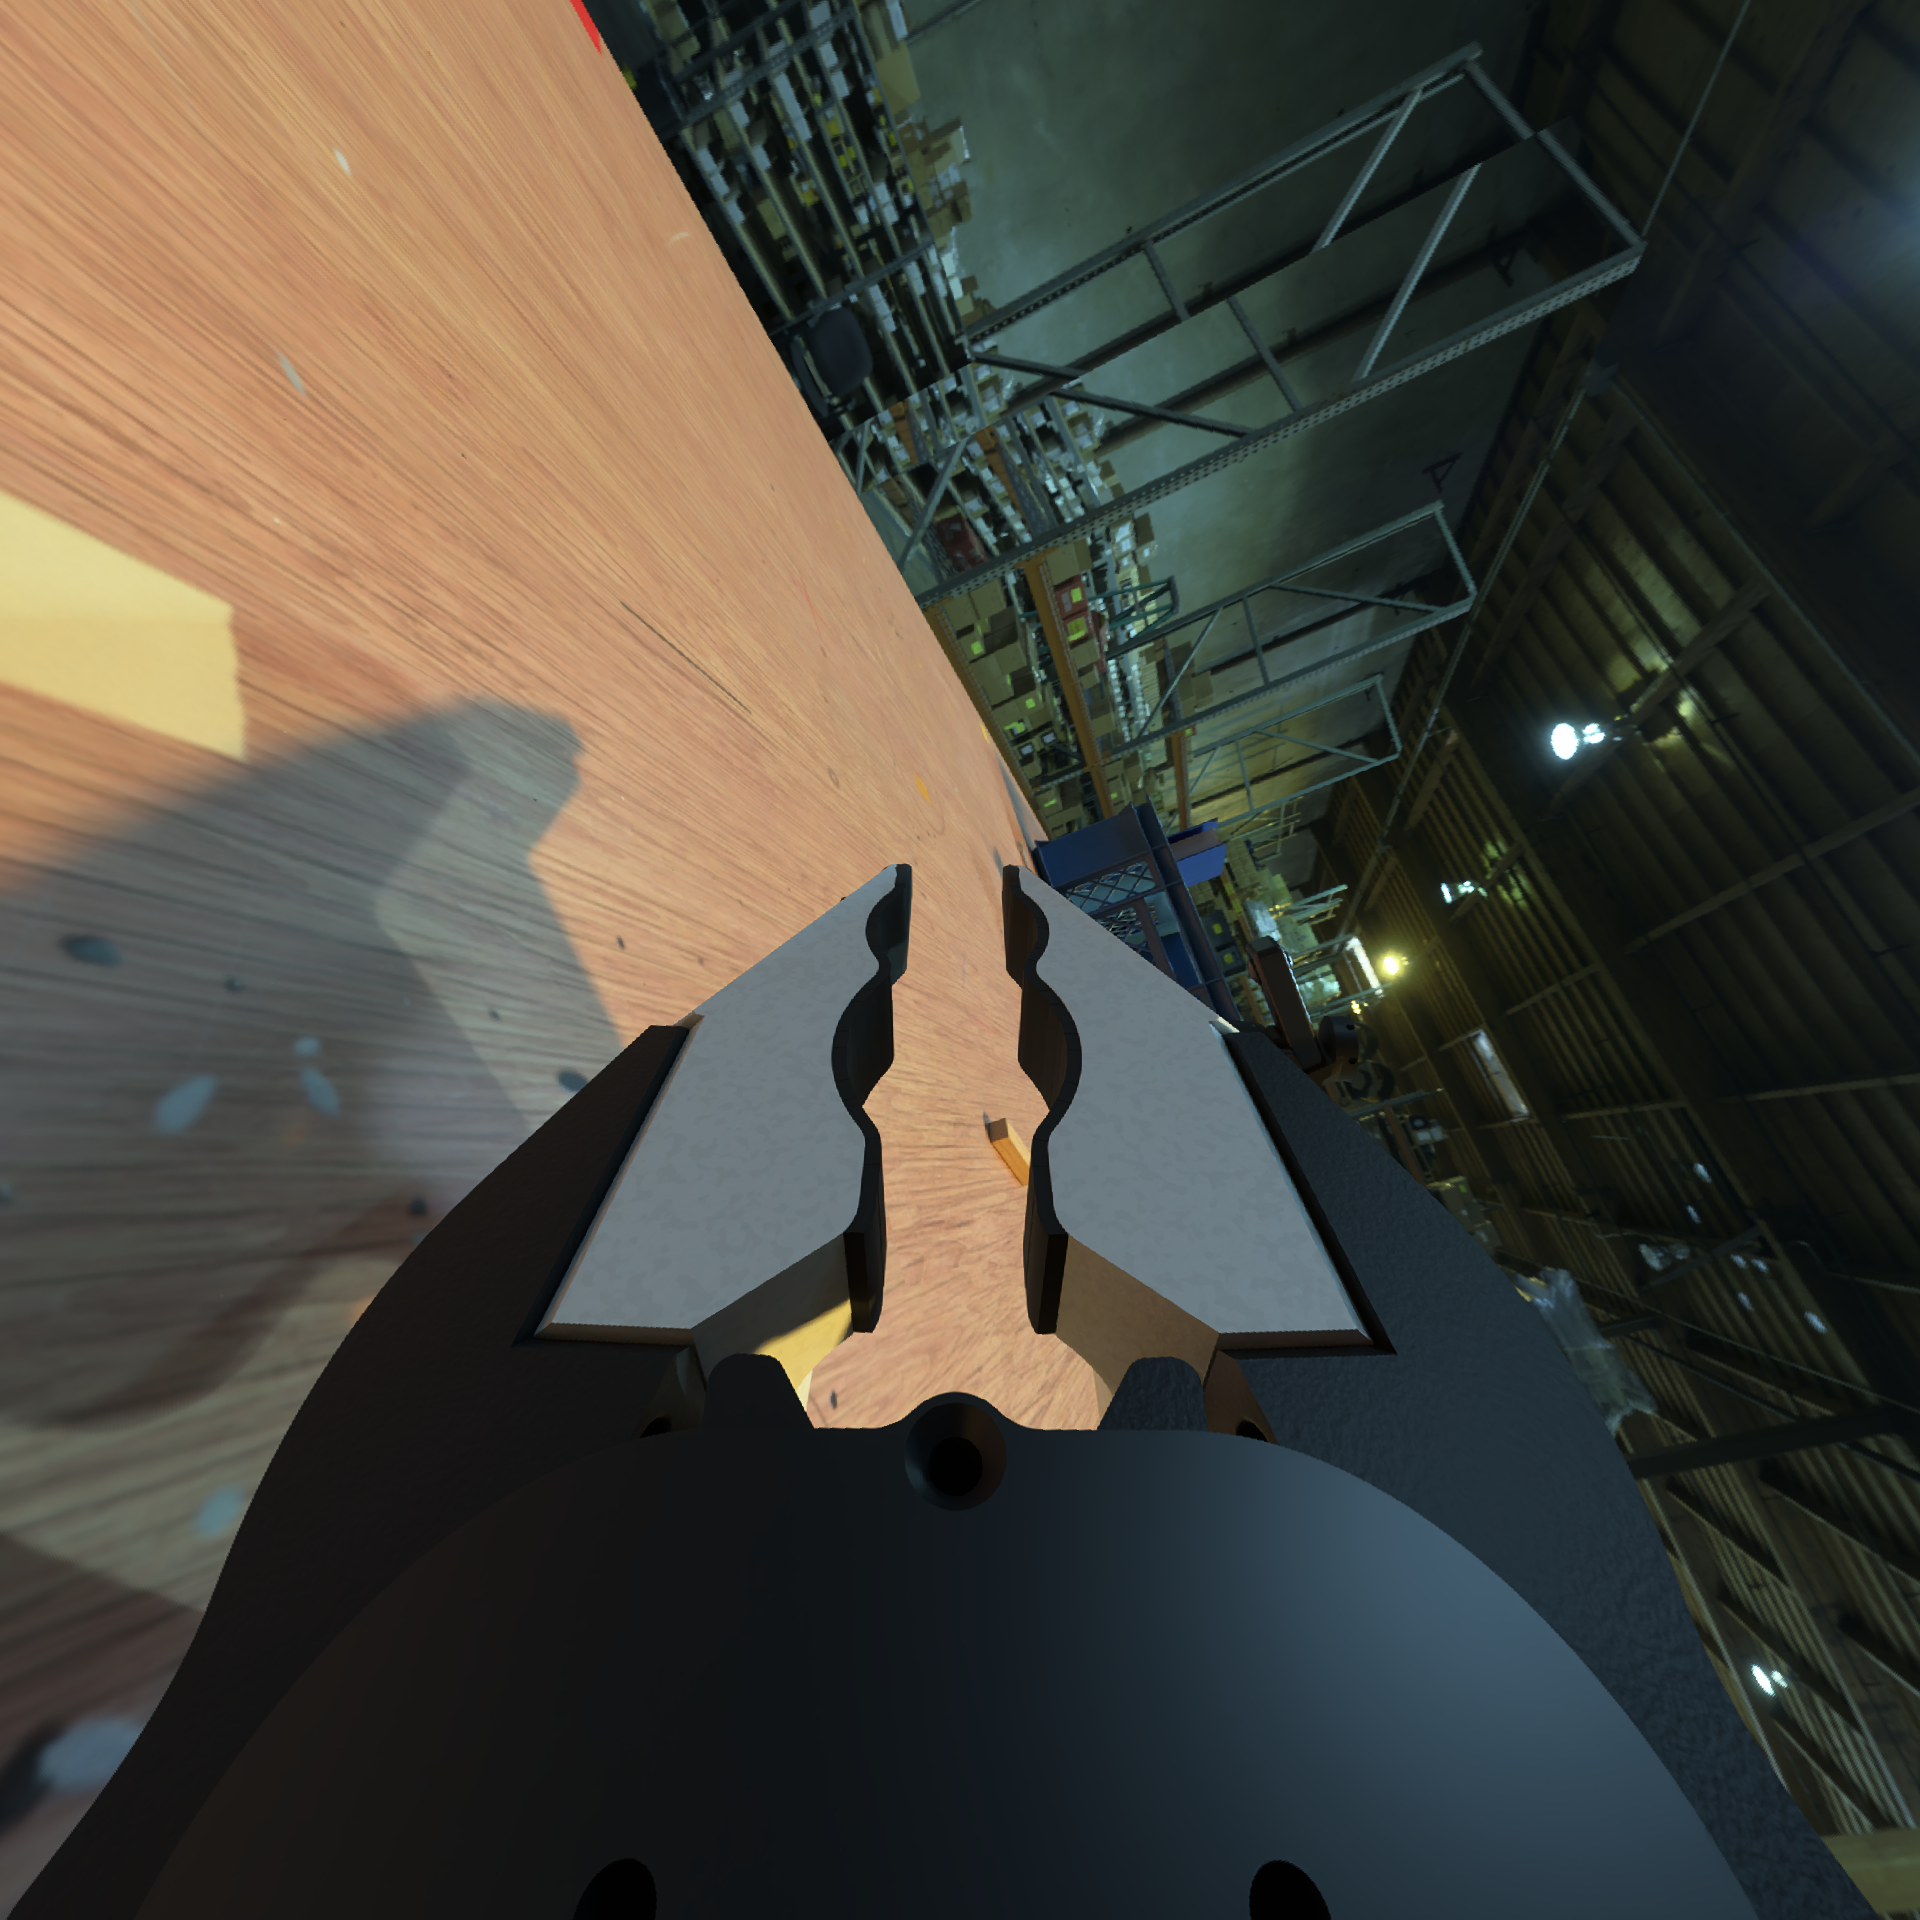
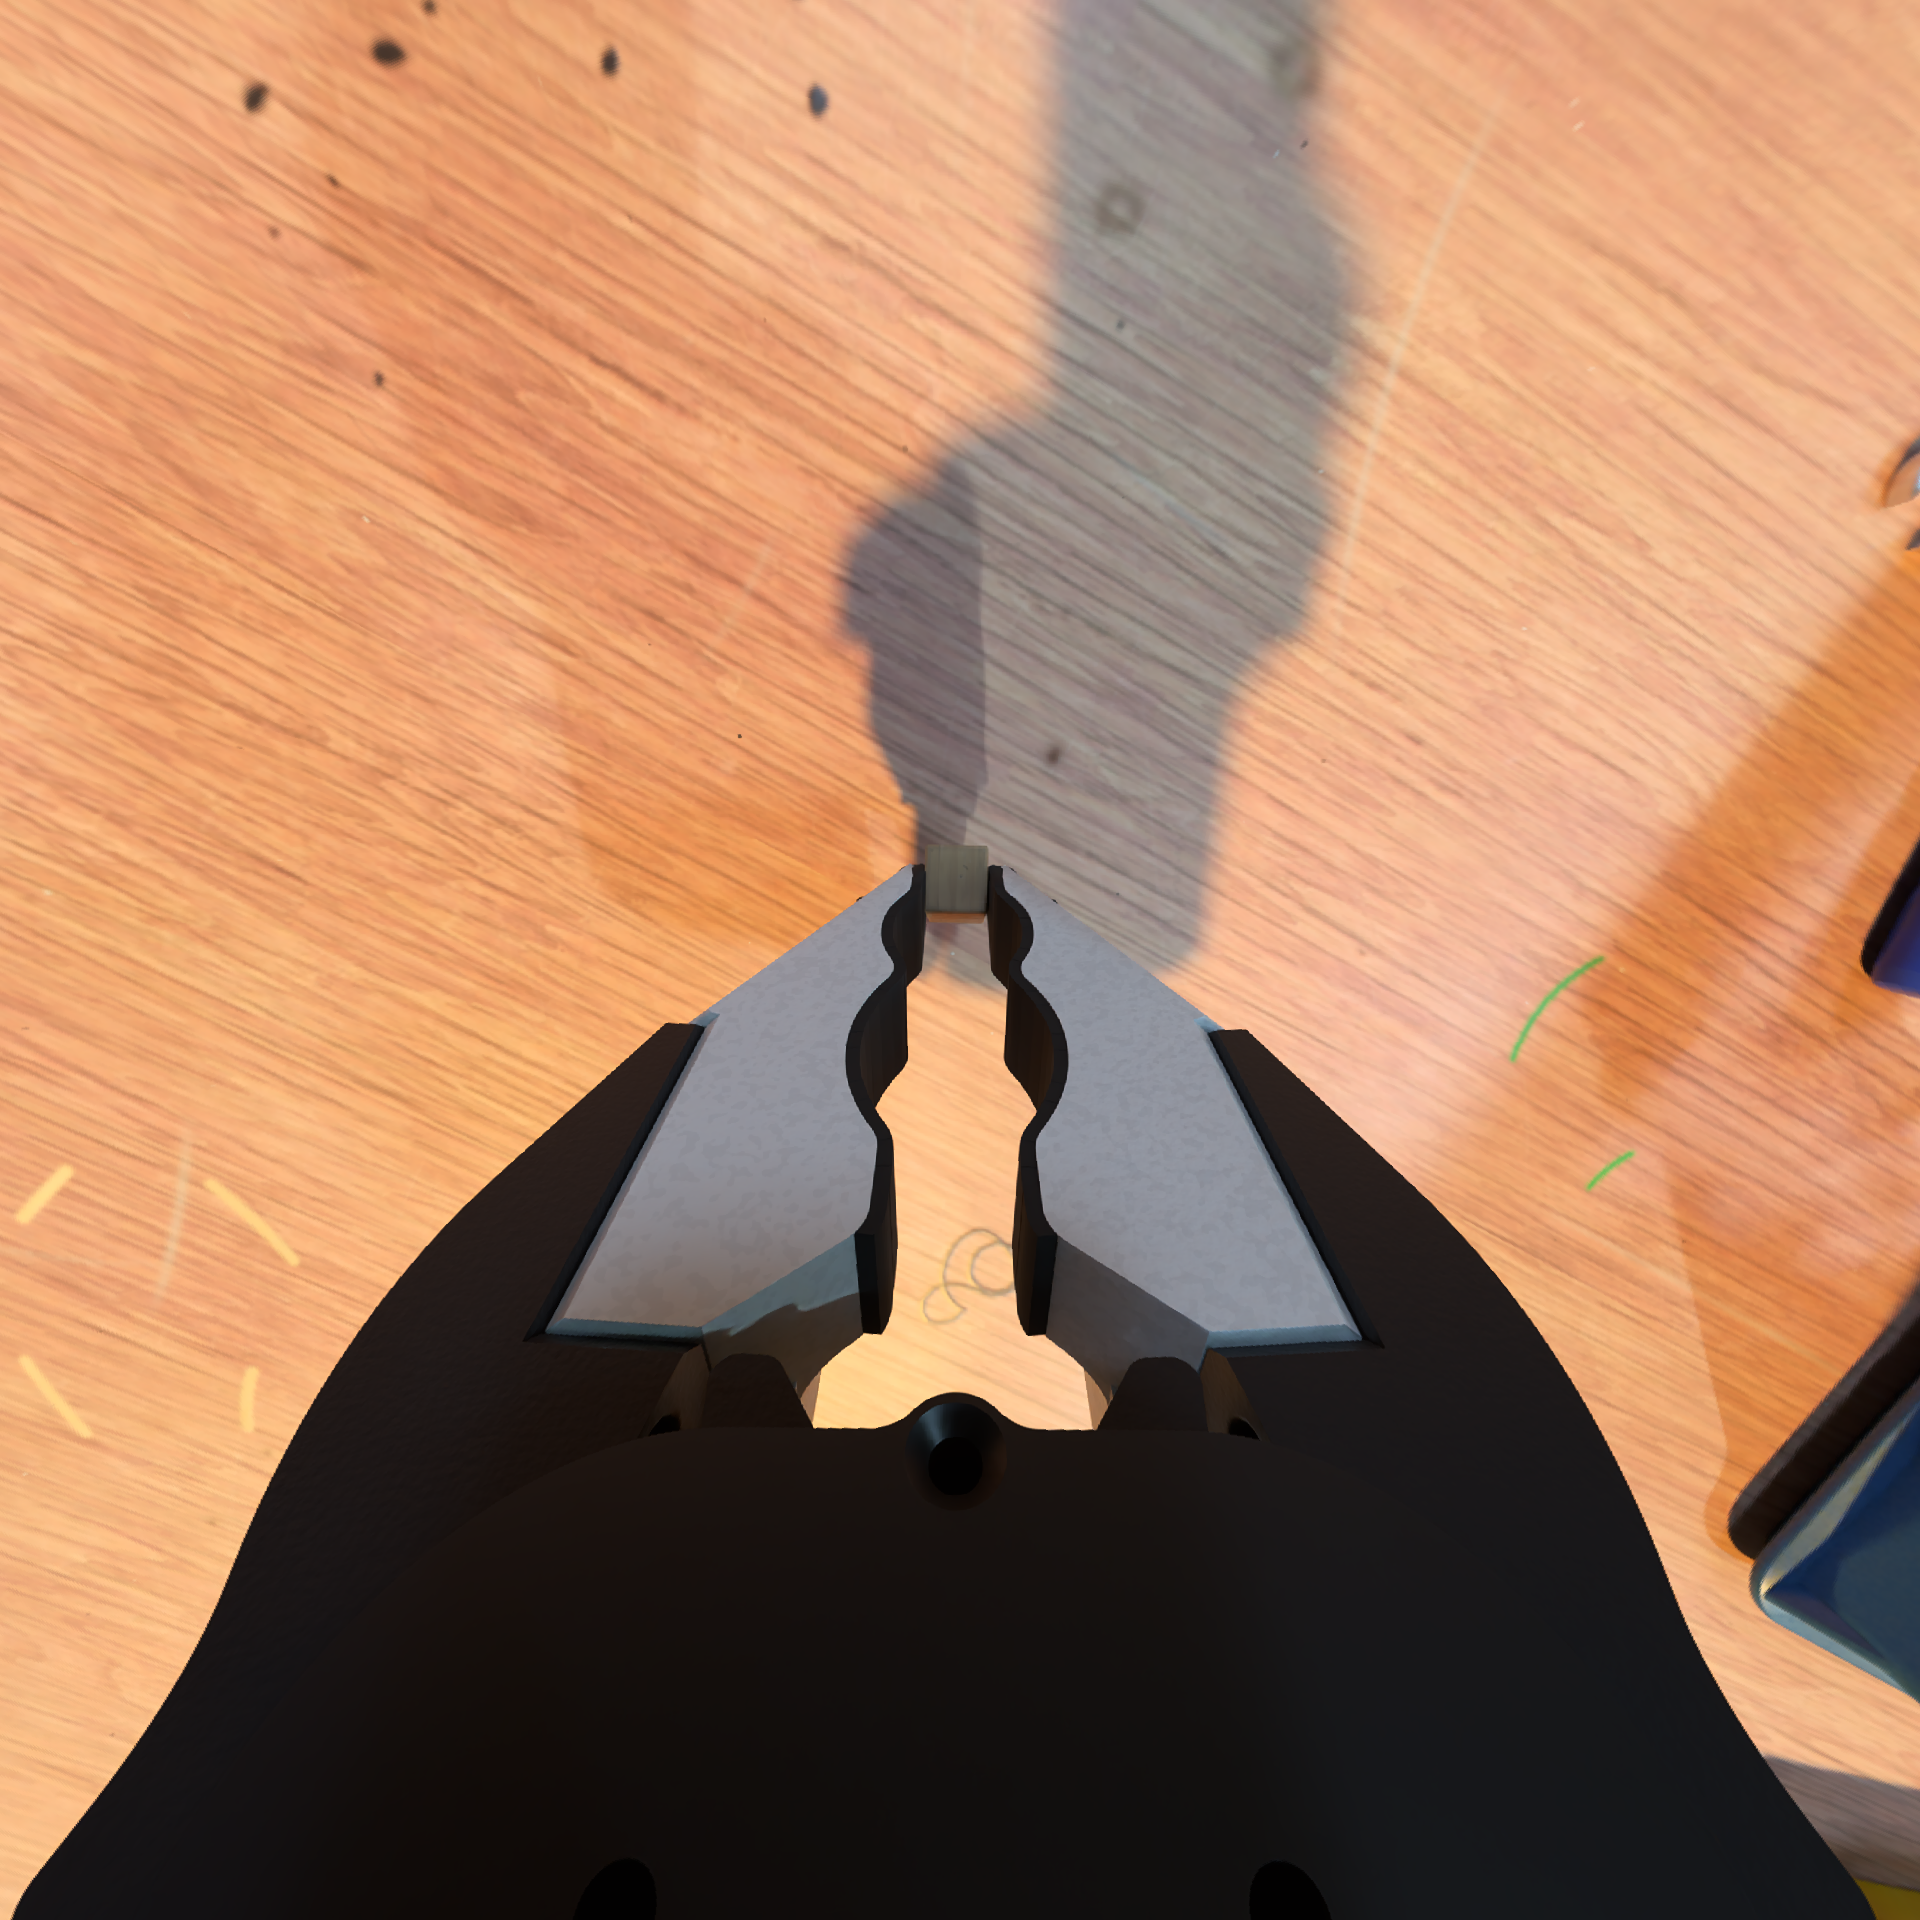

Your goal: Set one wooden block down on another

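Note:
In the right wrist view, my right gripper [image 2: 956,885] points down at the wooden table [image 2: 520,520]. It is shut on a small pale wooden block [image 2: 957,869] pinched between its fingertips. The gripper's shadow meets the block, so it is at or close to the tabletop. A thin orange strip shows at the block's lower edge; I cannot tell whether it is another block. In the left wrist view, my left gripper [image 1: 956,883] is low over the table [image 1: 416,416], slightly open and empty. A small orange wooden piece [image 1: 1006,1147] lies on the table, half hidden by the right finger.
A pale yellow block-like shape [image 1: 104,634] lies on the table, cut off by the frame's left edge. The table's far edge [image 1: 831,436] runs diagonally, with warehouse racks beyond. Dark blue objects [image 2: 1860,1558] sit at the right edge of the right wrist view.

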Motion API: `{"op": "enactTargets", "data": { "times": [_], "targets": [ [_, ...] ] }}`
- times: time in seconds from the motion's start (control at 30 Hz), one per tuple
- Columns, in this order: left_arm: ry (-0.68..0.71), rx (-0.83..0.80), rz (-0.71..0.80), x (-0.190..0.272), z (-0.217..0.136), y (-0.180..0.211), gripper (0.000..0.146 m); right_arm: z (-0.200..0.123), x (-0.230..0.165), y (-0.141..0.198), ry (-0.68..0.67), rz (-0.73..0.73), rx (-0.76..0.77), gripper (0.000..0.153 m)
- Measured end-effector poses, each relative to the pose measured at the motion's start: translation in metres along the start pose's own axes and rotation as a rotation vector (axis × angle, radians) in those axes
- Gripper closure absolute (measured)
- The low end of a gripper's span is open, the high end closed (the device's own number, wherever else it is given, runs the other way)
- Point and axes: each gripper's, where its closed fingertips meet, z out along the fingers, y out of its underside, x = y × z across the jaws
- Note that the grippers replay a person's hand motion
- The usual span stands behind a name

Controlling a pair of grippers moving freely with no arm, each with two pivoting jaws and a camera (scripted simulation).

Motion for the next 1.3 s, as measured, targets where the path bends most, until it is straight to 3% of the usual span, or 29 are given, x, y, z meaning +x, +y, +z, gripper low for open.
{"op": "enactTargets", "data": {
  "times": [0.3,0.4,0.5,0.67,0.8,0.93,1.03,1.13,1.3],
  "targets": [
    [0.043,-0.011,-0.017,0.004,-0.001,0.000,0.129,-0.071,-0.018,-0.017,-0.056,0.036,0.258,0.142],
    [0.045,-0.012,-0.014,0.005,0.000,0.001,0.129,-0.103,-0.054,-0.032,-0.109,0.009,0.371,0.142],
    [0.033,-0.020,-0.011,0.004,0.001,0.002,0.129,-0.117,-0.120,-0.051,-0.243,-0.054,0.461,0.142],
    [0.010,-0.048,0.019,0.003,0.005,0.007,0.129,-0.076,-0.258,-0.073,-0.494,-0.205,0.421,0.142],
    [0.013,-0.054,0.051,0.007,0.004,0.011,0.129,-0.022,-0.325,-0.085,-0.497,-0.311,0.323,0.142],
    [0.056,-0.056,0.037,0.013,-0.001,0.014,0.129,0.014,-0.349,-0.083,-0.416,-0.381,0.219,0.142],
    [0.096,-0.056,0.012,0.017,-0.004,0.016,0.129,0.018,-0.353,-0.079,-0.378,-0.392,0.193,0.140],
    [0.127,-0.064,-0.006,0.020,-0.006,0.017,0.129,0.013,-0.346,-0.073,-0.343,-0.317,0.211,0.129],
    [0.150,-0.073,-0.016,0.023,-0.006,0.018,0.129,0.012,-0.336,-0.049,-0.237,-0.117,0.205,0.124]
  ]
}}
